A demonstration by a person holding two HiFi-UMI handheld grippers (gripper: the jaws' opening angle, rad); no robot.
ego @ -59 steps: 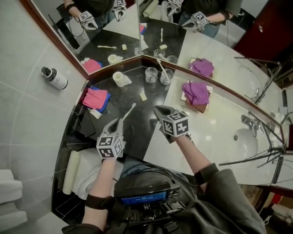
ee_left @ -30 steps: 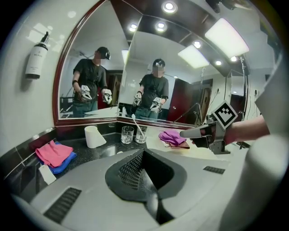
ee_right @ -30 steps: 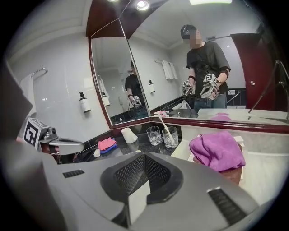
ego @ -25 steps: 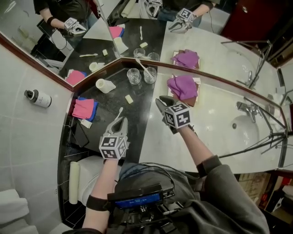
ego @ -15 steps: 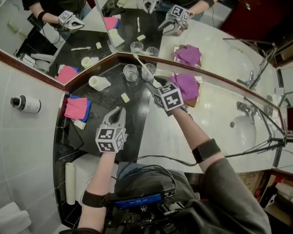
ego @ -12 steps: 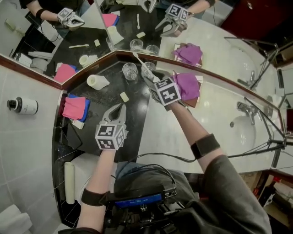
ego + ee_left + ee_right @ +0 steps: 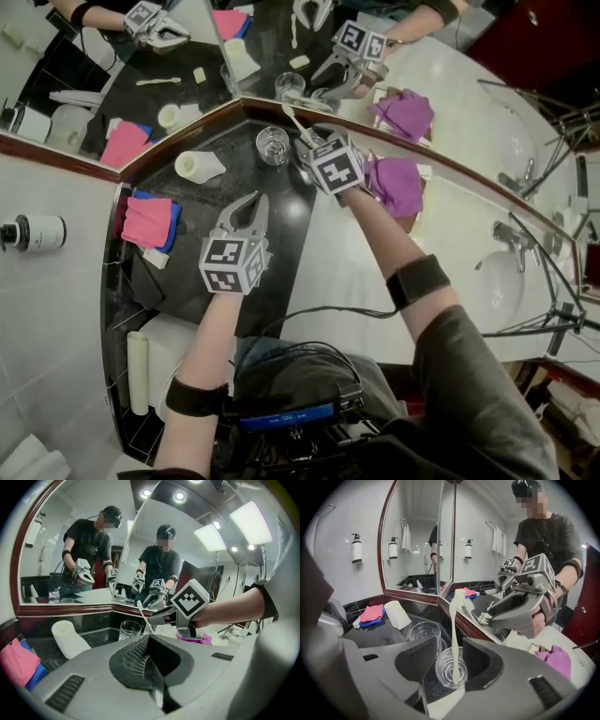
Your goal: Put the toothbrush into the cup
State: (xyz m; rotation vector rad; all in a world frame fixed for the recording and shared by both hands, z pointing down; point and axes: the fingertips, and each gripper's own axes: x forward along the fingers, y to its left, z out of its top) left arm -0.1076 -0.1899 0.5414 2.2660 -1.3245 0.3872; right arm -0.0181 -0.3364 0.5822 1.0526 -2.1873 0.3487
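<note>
Head view, from the left edge of the bench (image 7: 314, 262) across: a pink cloth (image 7: 148, 222) lies at the left edge of the dark part. A white cylinder (image 7: 199, 166) lies on its side toward the back-left corner. The left gripper (image 7: 253, 200) hovers over the dark part nearer the front edge, well apart from the glasses. Its own view shows its fingers closed together, with nothing sticking out between them.

An empty glass (image 7: 273, 143) stands at the back edge, under the mirror corner. Just beside it on the right stands the cup (image 7: 451, 670), also clear glass. The toothbrush (image 7: 454, 630) is upright in it, handle end on the cup's bottom and head up, leaning toward the mirror. The right gripper (image 7: 450, 645) sits low about that cup with its fingers apart, one on each side of the brush. There is a gap on both sides, so neither pad touches it. A purple cloth (image 7: 394, 175) lies further right, on the white part by the back edge.

Since the brush is already in the cup, the placing looks done, and the step in hand seems to be getting clear of it. The next move probably calls for the right gripper to rise straight up and back with its fingers wide. The brush head stands higher than the fingers, so a sideways pull could snag it, tip the cup or knock the glass.
</note>
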